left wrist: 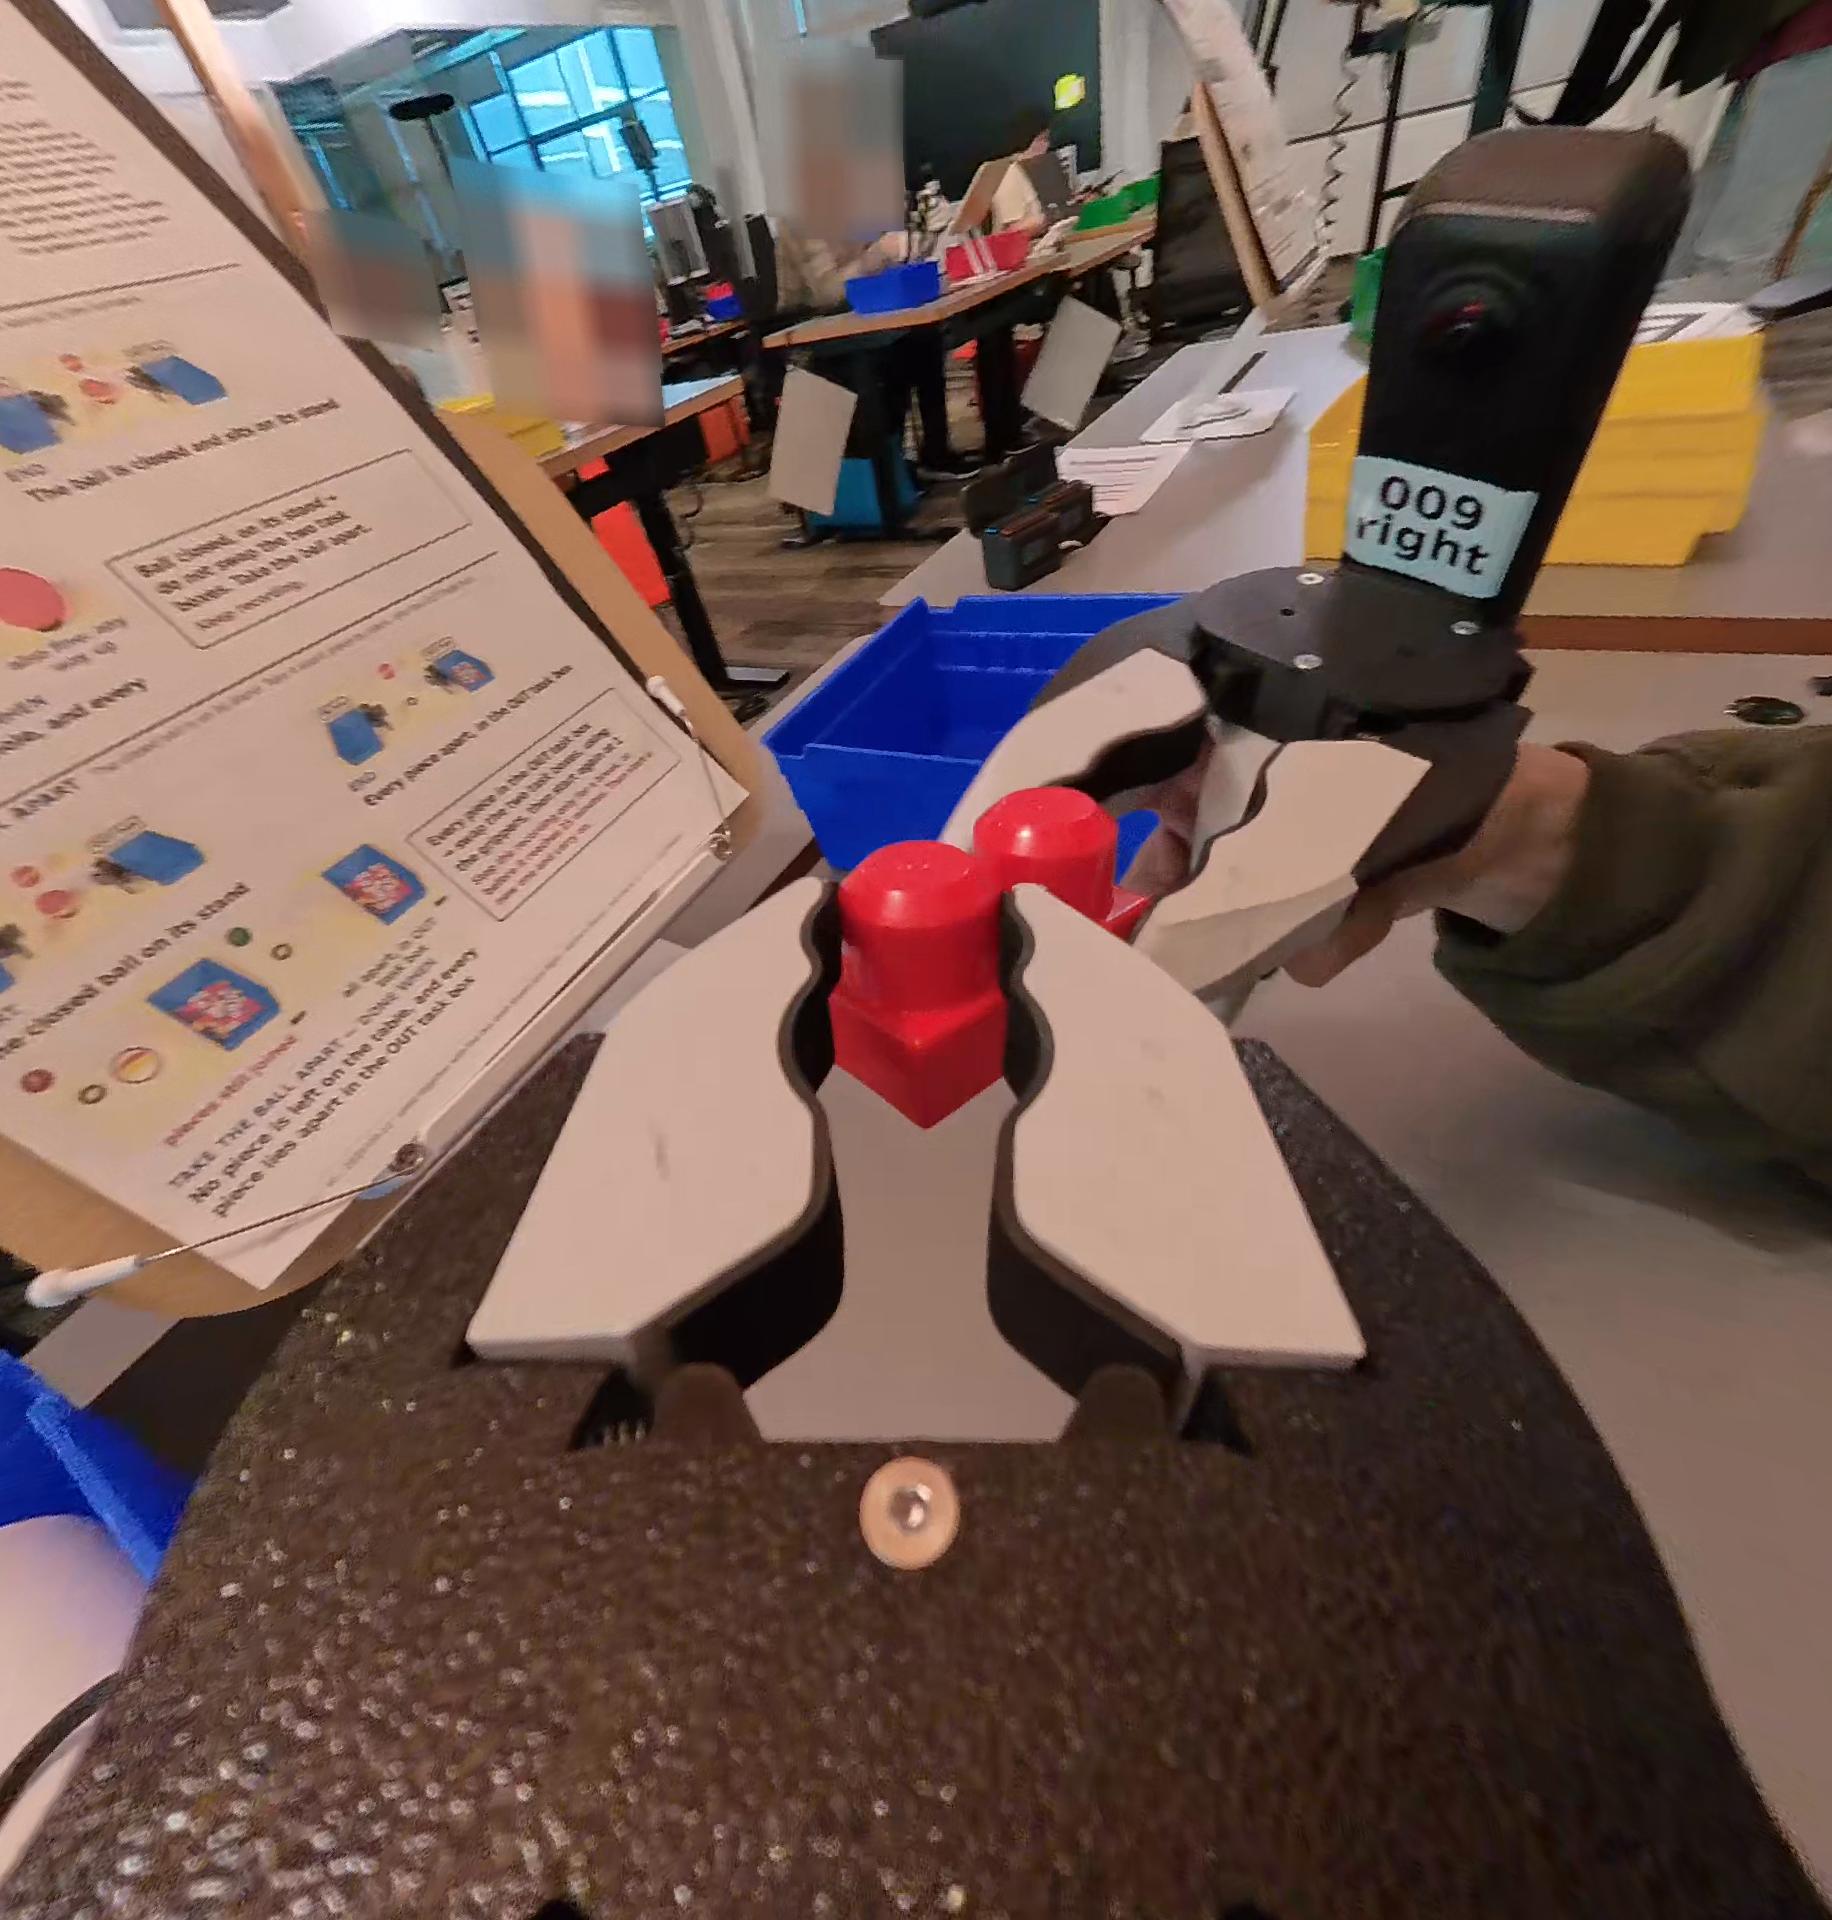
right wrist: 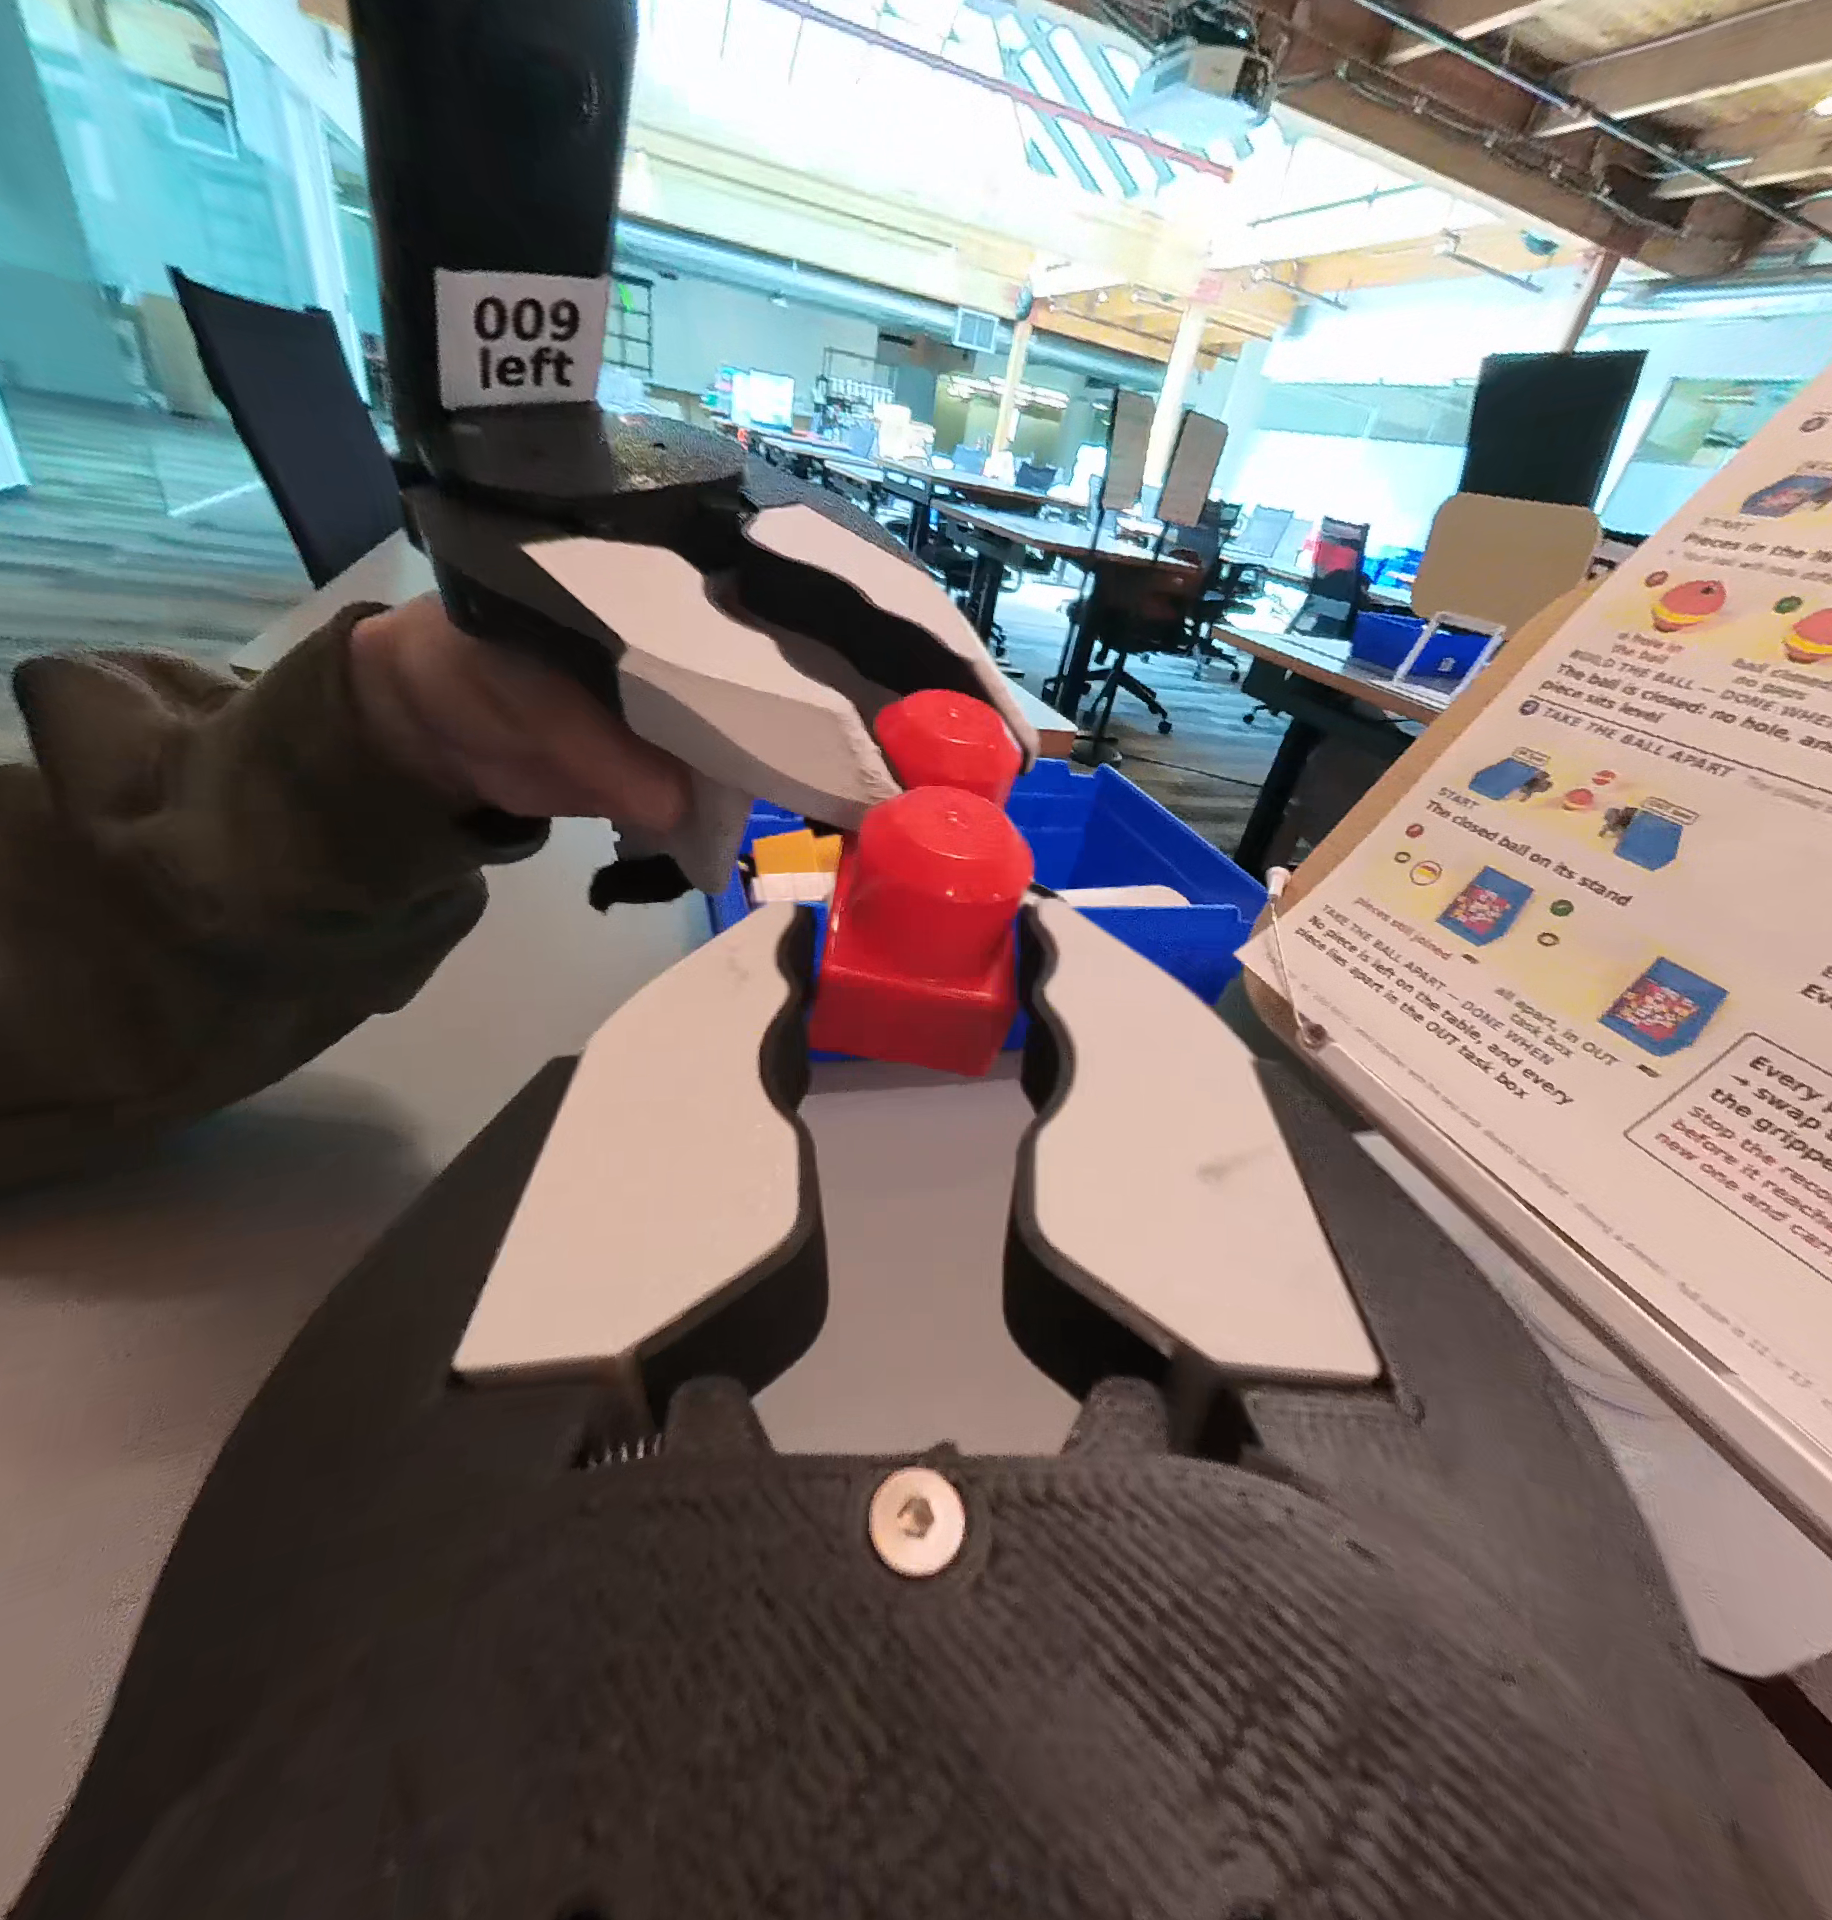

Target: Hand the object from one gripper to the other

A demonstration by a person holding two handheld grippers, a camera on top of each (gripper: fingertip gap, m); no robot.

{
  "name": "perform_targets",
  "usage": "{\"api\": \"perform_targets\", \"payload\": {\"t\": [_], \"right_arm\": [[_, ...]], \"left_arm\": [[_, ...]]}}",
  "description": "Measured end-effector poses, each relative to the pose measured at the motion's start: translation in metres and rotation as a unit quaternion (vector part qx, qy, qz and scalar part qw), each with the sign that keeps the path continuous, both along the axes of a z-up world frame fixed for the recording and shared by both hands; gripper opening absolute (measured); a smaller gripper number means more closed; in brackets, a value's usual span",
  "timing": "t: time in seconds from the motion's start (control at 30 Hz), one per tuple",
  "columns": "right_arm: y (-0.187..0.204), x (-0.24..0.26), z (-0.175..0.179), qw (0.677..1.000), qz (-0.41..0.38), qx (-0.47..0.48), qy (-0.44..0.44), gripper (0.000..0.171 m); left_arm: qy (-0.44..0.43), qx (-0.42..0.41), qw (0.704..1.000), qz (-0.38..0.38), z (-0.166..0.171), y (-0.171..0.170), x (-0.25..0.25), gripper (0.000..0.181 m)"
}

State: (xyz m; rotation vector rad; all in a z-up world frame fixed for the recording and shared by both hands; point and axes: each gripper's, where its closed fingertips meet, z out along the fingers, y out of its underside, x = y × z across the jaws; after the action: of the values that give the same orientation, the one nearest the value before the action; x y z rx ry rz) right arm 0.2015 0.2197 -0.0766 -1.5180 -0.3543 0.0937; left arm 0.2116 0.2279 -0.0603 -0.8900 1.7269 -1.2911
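A red two-stud block (left wrist: 922,977) hangs in the air above the grey surface (left wrist: 1514,1247), in front of a blue bin (left wrist: 891,727), with both grippers on it at once. The left gripper (left wrist: 917,935) has its jaws closed on one stud and the base below it. The right gripper (right wrist: 917,935) has its jaws clamped on the other end (each tool is held by a hand in an olive sleeve). An instruction sheet (right wrist: 1618,883) leans alongside.

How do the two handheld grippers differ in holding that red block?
The left gripper carries a white sticker and clamps one end of the red two-stud plastic block; the right gripper carries a pale blue sticker and clamps the other end. Both have jaws shut on it.
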Motion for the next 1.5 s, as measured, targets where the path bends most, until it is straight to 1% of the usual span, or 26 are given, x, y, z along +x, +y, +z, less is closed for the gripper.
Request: {"api": "perform_targets", "payload": {"t": [0.07, 0.17, 0.23, 0.27, 0.3, 0.37, 0.43, 0.47, 0.53, 0.57, 0.63, 0.7, 0.77, 0.83, 0.9, 1.03, 1.07, 1.1, 1.17, 1.23, 1.33, 1.43, 1.5], "right_arm": [[0.001, 0.001, -0.002, 1.000, 0.003, -0.012, 0.014, 0.037], [0.002, 0.005, -0.010, 0.999, 0.002, -0.044, 0.015, 0.037], [0.001, 0.013, -0.007, 0.998, -0.016, -0.049, 0.025, 0.037], [-0.002, 0.023, -0.004, 0.998, -0.042, -0.049, 0.024, 0.037], [-0.007, 0.037, 0.000, 0.996, -0.080, -0.045, 0.021, 0.037], [-0.029, 0.079, 0.013, 0.980, -0.196, -0.033, 0.023, 0.037], [-0.067, 0.126, 0.020, 0.944, -0.328, -0.036, 0.021, 0.037], [-0.091, 0.148, 0.016, 0.920, -0.389, -0.056, 0.010, 0.037], [-0.141, 0.191, 0.000, 0.860, -0.498, -0.109, -0.014, 0.037], [-0.164, 0.208, -0.013, 0.833, -0.535, -0.141, -0.016, 0.037], [-0.202, 0.233, -0.049, 0.794, -0.571, -0.206, 0.019, 0.037], [-0.232, 0.252, -0.079, 0.761, -0.603, -0.233, 0.060, 0.037], [-0.253, 0.262, -0.104, 0.735, -0.619, -0.263, 0.089, 0.037], [-0.266, 0.267, -0.115, 0.716, -0.637, -0.269, 0.099, 0.037], [-0.272, 0.270, -0.120, 0.705, -0.645, -0.278, 0.096, 0.037], [-0.270, 0.270, -0.129, 0.704, -0.641, -0.290, 0.098, 0.038], [-0.271, 0.271, -0.128, 0.698, -0.648, -0.291, 0.093, 0.049], [-0.272, 0.272, -0.126, 0.691, -0.655, -0.293, 0.087, 0.063], [-0.268, 0.271, -0.114, 0.695, -0.659, -0.281, 0.071, 0.073], [-0.254, 0.266, -0.090, 0.719, -0.651, -0.237, 0.063, 0.079], [-0.220, 0.249, -0.045, 0.780, -0.607, -0.145, 0.047, 0.082], [-0.183, 0.223, -0.010, 0.833, -0.547, -0.076, 0.037, 0.081], [-0.162, 0.206, 0.006, 0.857, -0.512, -0.045, 0.028, 0.077]], "left_arm": [[-0.006, 0.009, 1.000, 0.009, 0.001, -0.001, 0.001, 0.028], [0.003, 0.031, 0.999, 0.023, -0.006, 0.001, 0.005, 0.028], [0.004, 0.019, 0.999, 0.028, -0.006, 0.002, 0.006, 0.032], [-0.004, 0.011, 0.999, 0.035, -0.003, 0.004, 0.007, 0.040], [-0.009, 0.008, 0.999, 0.042, -0.001, 0.007, 0.007, 0.043], [-0.013, 0.010, 0.999, 0.052, 0.001, 0.012, 0.007, 0.042], [-0.013, 0.012, 0.998, 0.065, 0.001, 0.017, 0.007, 0.039], [-0.012, 0.011, 0.998, 0.068, 0.000, 0.018, 0.008, 0.037], [-0.006, 0.009, 0.997, 0.071, -0.002, 0.020, 0.008, 0.034], [0.000, 0.008, 0.997, 0.073, -0.004, 0.021, 0.009, 0.033], [0.011, 0.010, 0.997, 0.077, -0.009, 0.023, 0.010, 0.032], [0.017, 0.013, 0.997, 0.080, -0.012, 0.025, 0.011, 0.031], [0.019, 0.014, 0.997, 0.078, -0.014, 0.025, 0.012, 0.030], [0.021, 0.011, 0.997, 0.072, -0.016, 0.024, 0.013, 0.028], [0.025, 0.004, 0.997, 0.067, -0.019, 0.023, 0.014, 0.027], [0.039, -0.012, 0.997, 0.064, -0.027, 0.023, 0.019, 0.027], [0.045, -0.013, 0.997, 0.067, -0.029, 0.023, 0.019, 0.027], [0.049, -0.014, 0.996, 0.070, -0.030, 0.024, 0.020, 0.027], [0.050, -0.016, 0.996, 0.078, -0.029, 0.028, 0.019, 0.027], [0.049, -0.021, 0.994, 0.093, -0.025, 0.037, 0.015, 0.027], [0.054, -0.025, 0.986, 0.155, -0.015, 0.070, 0.003, 0.029], [0.080, 0.016, 0.963, 0.256, -0.016, 0.131, -0.025, 0.035], [0.126, 0.052, 0.932, 0.336, -0.028, 0.182, -0.052, 0.035]]}}
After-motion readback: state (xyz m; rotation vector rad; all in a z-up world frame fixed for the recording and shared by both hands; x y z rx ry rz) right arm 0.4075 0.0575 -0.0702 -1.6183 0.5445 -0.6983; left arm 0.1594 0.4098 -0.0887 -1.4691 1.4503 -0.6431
